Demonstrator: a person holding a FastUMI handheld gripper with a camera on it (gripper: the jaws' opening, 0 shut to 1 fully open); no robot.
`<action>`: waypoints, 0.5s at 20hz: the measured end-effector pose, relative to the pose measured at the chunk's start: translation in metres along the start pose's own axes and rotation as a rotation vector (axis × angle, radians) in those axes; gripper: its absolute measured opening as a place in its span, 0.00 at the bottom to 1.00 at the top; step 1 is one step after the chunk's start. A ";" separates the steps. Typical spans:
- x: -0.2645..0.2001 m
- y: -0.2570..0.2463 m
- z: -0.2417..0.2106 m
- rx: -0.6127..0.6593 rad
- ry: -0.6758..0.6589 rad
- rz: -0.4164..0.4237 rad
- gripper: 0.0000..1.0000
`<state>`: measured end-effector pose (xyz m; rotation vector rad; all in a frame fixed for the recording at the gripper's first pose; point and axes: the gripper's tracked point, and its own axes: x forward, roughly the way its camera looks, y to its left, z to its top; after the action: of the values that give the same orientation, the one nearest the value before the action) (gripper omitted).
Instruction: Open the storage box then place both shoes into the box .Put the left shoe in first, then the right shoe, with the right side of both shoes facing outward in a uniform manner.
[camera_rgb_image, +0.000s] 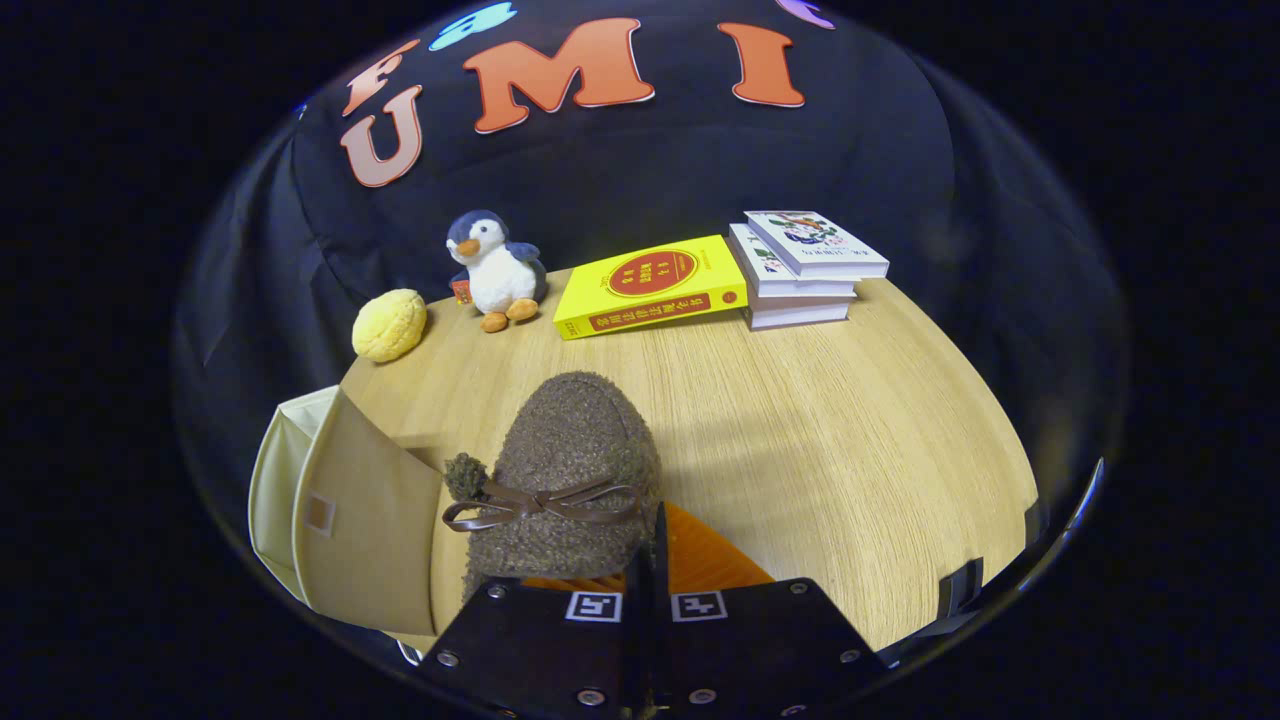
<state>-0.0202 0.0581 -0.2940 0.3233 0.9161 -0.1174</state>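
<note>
The hand-held gripper (650, 560) has its fingers pressed together on the heel edge of a fuzzy brown slipper-like shoe (570, 470) with a leather bow, just right of the open beige fabric storage box (365, 520) on the wooden table (820, 450).

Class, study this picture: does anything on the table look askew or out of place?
Yes. The yellow book tilts, one end propped on the stack of books. The brown shoe seems lifted off the table, its edge pinched in the hand-held gripper. The box beside it has its flap open.
</note>
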 end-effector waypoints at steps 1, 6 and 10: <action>-0.007 0.011 0.006 0.000 -0.002 0.010 0.04; -0.039 0.077 0.035 -0.011 -0.002 0.059 0.04; -0.057 0.136 0.042 -0.023 0.030 0.110 0.04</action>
<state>0.0092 0.1709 -0.1946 0.3544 0.9266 -0.0010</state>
